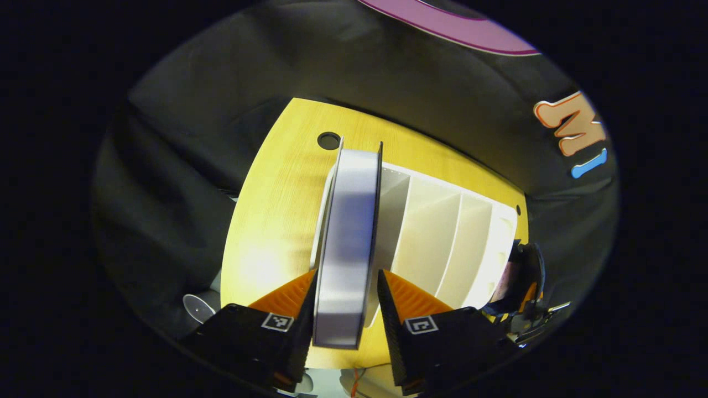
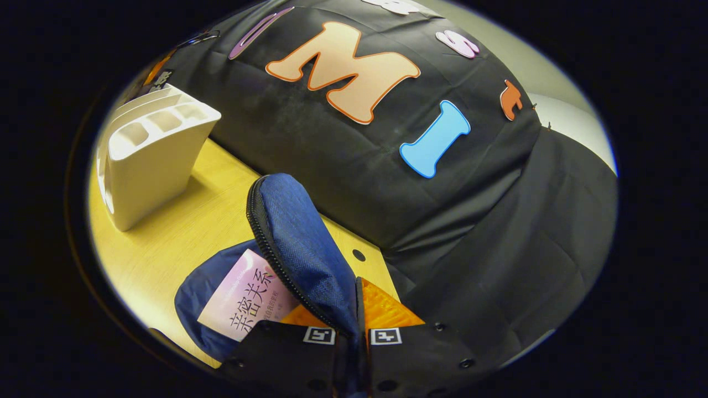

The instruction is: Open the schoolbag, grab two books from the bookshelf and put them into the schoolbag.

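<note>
In the left gripper view a book (image 1: 348,232) with dark covers stands on edge, its pale page block facing me. My left gripper (image 1: 347,272) is shut on it, one finger on each cover. The book is at the left end of the white slotted bookshelf (image 1: 442,237), whose other slots hold nothing. In the right gripper view my right gripper (image 2: 354,309) is shut on the blue schoolbag's zippered flap (image 2: 298,232) and holds it up. A lilac book (image 2: 246,301) lies in the open bag below. The bookshelf (image 2: 149,149) stands further back to the left.
Everything sits on a yellow wooden table (image 1: 276,210) with a round cable hole (image 1: 328,140) near its far edge. Black cloth walls close in behind the table. The other gripper and dark bag fabric (image 1: 525,276) show just past the shelf's right end.
</note>
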Demonstrator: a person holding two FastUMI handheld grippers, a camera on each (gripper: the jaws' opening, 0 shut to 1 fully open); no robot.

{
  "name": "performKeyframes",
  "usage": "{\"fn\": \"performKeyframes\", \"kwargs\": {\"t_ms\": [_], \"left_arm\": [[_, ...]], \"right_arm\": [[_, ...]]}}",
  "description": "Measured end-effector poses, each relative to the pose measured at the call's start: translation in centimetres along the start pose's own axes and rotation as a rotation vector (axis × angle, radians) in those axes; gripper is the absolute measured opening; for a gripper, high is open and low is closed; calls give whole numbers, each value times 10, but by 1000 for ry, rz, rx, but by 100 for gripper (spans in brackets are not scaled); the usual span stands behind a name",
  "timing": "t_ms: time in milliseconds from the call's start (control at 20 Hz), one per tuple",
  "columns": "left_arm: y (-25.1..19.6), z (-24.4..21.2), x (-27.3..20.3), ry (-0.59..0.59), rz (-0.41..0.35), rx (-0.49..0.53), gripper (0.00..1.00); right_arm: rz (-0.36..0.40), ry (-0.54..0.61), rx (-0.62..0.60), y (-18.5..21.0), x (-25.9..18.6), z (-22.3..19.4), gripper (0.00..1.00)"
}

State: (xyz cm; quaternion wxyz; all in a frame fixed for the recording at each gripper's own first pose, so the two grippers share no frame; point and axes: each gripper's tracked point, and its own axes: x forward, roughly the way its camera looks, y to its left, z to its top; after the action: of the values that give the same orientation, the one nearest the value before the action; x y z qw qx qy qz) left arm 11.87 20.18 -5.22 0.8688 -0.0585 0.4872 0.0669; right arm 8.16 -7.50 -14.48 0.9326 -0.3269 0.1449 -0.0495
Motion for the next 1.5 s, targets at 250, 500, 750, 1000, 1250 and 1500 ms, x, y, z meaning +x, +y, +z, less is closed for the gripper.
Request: {"fn": "performKeyframes", "kwargs": {"t_ms": [250, 500, 750, 1000, 1250, 1500], "left_arm": [[2, 6, 22, 51, 39, 7, 37], [-1, 5, 35, 93, 90, 66, 42], [-3, -1, 42, 132, 143, 111, 41], [-2, -7, 38, 148, 154, 68, 41], [-13, -9, 5, 117, 172, 80, 41], [-29, -16, -43, 62, 197, 103, 41]], "right_arm": [[-2, 1, -12, -1, -1, 1, 7], [0, 0, -22, 1, -1, 2, 7], [-3, -2, -27, 2, -3, 0, 7], [1, -5, -18, 2, -1, 1, 7], [10, -15, -7, -1, -3, 1, 9], [17, -28, 18, -3, -6, -1, 7]]}}
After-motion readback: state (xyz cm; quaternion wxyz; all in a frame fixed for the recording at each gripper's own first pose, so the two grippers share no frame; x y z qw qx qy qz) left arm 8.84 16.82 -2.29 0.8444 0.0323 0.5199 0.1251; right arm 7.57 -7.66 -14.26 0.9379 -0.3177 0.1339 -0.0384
